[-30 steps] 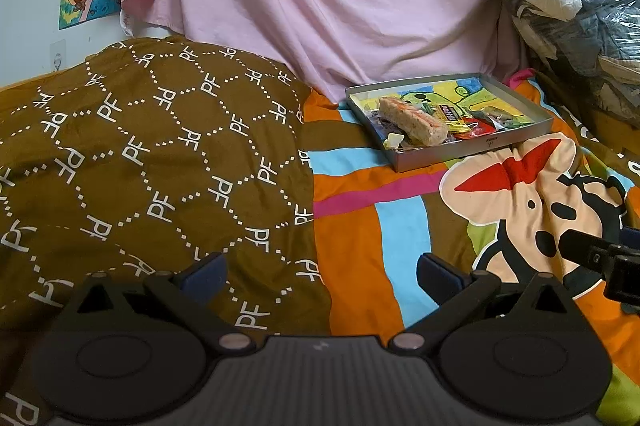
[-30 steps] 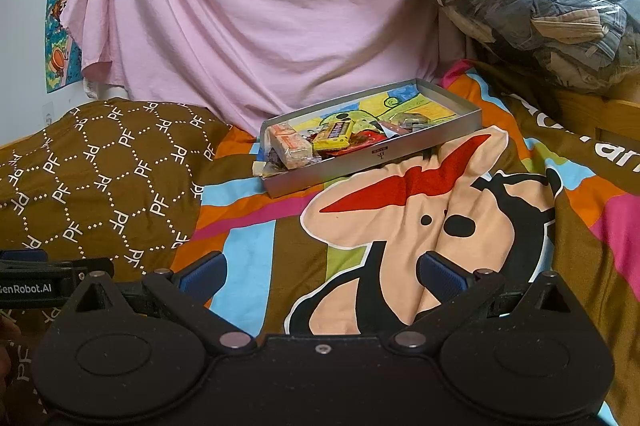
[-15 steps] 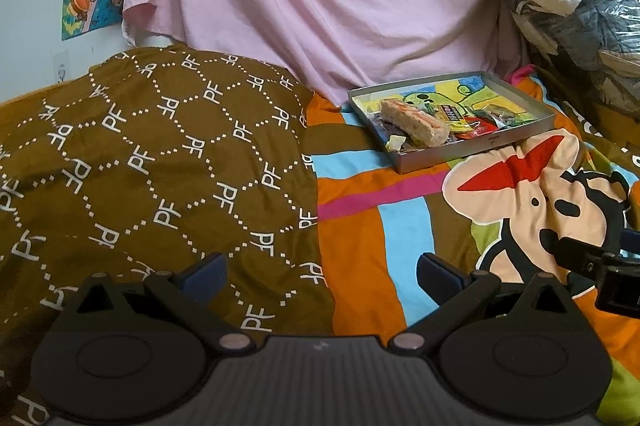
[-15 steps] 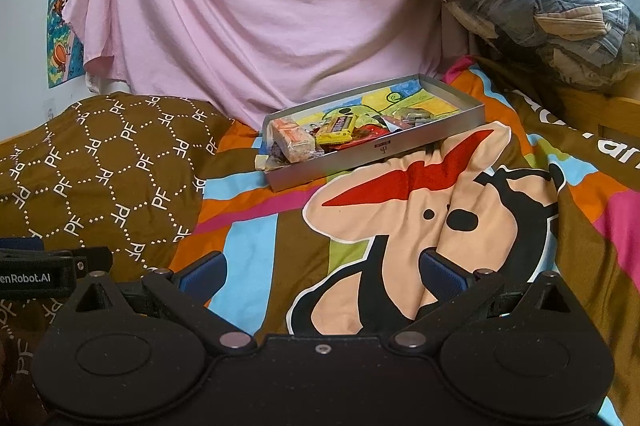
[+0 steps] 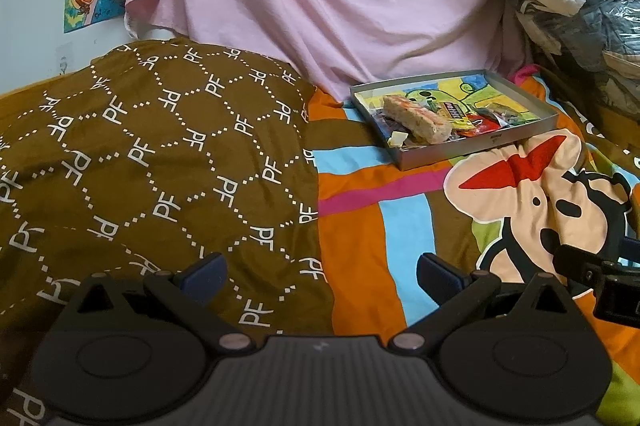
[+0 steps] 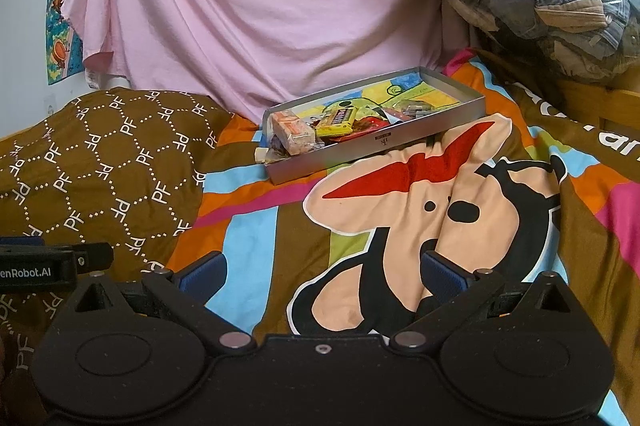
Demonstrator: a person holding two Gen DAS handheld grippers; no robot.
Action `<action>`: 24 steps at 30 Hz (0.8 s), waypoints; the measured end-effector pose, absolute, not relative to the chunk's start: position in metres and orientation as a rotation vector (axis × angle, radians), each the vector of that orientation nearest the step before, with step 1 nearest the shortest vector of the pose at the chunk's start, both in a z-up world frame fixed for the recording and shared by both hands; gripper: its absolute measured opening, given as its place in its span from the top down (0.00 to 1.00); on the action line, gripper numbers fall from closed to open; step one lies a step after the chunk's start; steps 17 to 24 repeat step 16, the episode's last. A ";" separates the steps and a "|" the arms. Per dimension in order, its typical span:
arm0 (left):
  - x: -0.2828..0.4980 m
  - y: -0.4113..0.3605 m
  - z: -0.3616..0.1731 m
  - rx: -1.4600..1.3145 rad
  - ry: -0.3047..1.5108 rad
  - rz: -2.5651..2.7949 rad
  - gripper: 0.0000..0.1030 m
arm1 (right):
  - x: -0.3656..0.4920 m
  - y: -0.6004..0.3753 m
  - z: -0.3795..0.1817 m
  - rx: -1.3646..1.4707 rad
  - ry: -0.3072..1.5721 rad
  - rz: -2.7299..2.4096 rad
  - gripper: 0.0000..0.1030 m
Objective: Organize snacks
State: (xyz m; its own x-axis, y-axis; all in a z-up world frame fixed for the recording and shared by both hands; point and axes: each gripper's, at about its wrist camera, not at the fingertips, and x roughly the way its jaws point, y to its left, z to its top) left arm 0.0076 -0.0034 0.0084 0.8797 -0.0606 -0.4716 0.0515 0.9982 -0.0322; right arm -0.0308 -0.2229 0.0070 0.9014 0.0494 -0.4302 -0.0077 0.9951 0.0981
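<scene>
two grippers hang over the bedspread, well short of the snacks. the left gripper (image 5: 320,268) has its fingers spread with nothing between; so does the right gripper (image 6: 322,272). the snacks (image 6: 316,131) lie piled in the grey tray (image 6: 376,141), against its left end.

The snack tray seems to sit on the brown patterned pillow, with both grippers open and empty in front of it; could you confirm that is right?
Not quite. The snack tray rests on the colourful cartoon blanket, beside the brown patterned pillow, not on it; the right wrist view shows this clearly. The rest holds: the left gripper and right gripper are both open and empty.
</scene>
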 end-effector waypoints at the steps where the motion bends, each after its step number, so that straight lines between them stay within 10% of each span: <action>1: 0.008 -0.004 0.008 -0.018 0.492 -0.060 0.00 | -0.031 -0.223 0.007 0.095 0.447 0.029 0.01; 24: 0.007 -0.002 0.008 -0.018 0.481 -0.070 0.00 | -0.031 -0.223 0.007 0.091 0.448 0.030 0.01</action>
